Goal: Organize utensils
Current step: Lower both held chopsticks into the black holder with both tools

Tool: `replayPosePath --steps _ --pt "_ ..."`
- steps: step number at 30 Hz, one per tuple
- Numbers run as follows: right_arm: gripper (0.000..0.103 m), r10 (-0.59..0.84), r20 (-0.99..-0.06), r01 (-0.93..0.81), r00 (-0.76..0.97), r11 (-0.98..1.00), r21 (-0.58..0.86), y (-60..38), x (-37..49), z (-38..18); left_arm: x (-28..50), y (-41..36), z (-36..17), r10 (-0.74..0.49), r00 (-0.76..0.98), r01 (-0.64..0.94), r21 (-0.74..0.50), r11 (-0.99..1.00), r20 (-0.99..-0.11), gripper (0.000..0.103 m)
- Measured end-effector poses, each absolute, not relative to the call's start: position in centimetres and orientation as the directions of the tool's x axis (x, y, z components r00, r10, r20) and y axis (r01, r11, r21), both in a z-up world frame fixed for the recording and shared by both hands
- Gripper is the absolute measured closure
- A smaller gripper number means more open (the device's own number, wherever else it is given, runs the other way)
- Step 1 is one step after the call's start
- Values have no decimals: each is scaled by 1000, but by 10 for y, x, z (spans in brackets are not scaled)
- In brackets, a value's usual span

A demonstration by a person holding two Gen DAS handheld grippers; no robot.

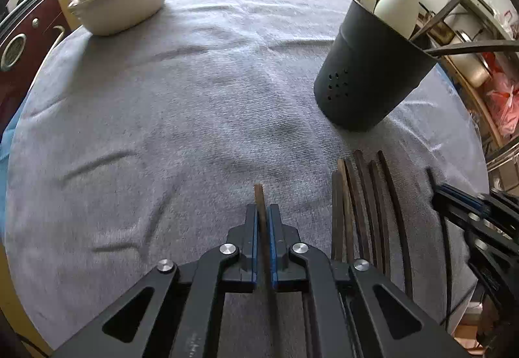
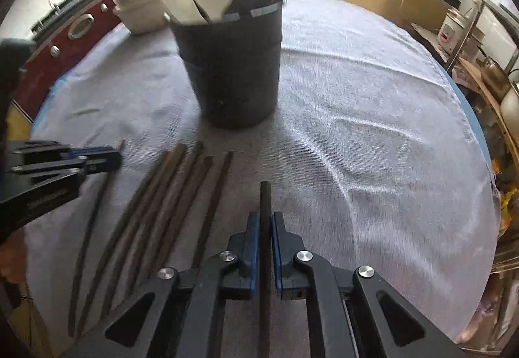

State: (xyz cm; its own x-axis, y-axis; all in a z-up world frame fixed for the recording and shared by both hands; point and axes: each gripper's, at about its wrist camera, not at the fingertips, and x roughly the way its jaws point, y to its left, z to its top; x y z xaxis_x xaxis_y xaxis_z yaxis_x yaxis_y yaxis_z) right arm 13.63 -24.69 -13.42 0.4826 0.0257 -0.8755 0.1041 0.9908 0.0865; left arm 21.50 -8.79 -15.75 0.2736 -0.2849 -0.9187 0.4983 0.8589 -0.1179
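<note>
Wooden chopstick (image 1: pixel 259 196) clamped between the left gripper (image 1: pixel 263 221) pads, low over the grey cloth (image 1: pixel 162 118); black holder (image 1: pixel 369 72) ahead to the right. Right wrist view: right gripper (image 2: pixel 266 228) pinches a darker chopstick (image 2: pixel 265 196), loose sticks (image 2: pixel 168 196) alongside, holder straight ahead. Advice: lift clear, tip upright, release over the rim

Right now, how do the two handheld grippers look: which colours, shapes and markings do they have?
Both look alike. The left gripper and the right gripper have matte black angular link arms with triangular cut-outs, round silver pivot bolts, and two narrow parallel fingers lined with blue pads. Faint, unreadable lettering is printed on the body. No hand or sleeve shows.
</note>
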Motion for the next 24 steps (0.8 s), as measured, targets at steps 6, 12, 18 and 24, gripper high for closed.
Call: replayPosePath --steps 6,12,18,24 --pt "95 72 -783 20 618 994 108 -232 98 -82 196 -69 -119 -358 369 492 -146 858 -858 98" --pt "95 108 -653 -2 750 987 161 -228 66 -32 169 -59 -63 -444 476 534 -152 832 -760 98" --pt "96 124 -523 -1 843 973 229 -230 50 -1 149 -56 -15 -505 554 559 -154 815 -662 98" --pt "96 104 -418 17 902 961 275 -238 55 31 145 -56 25 -544 602 577 -152 802 -584 98"
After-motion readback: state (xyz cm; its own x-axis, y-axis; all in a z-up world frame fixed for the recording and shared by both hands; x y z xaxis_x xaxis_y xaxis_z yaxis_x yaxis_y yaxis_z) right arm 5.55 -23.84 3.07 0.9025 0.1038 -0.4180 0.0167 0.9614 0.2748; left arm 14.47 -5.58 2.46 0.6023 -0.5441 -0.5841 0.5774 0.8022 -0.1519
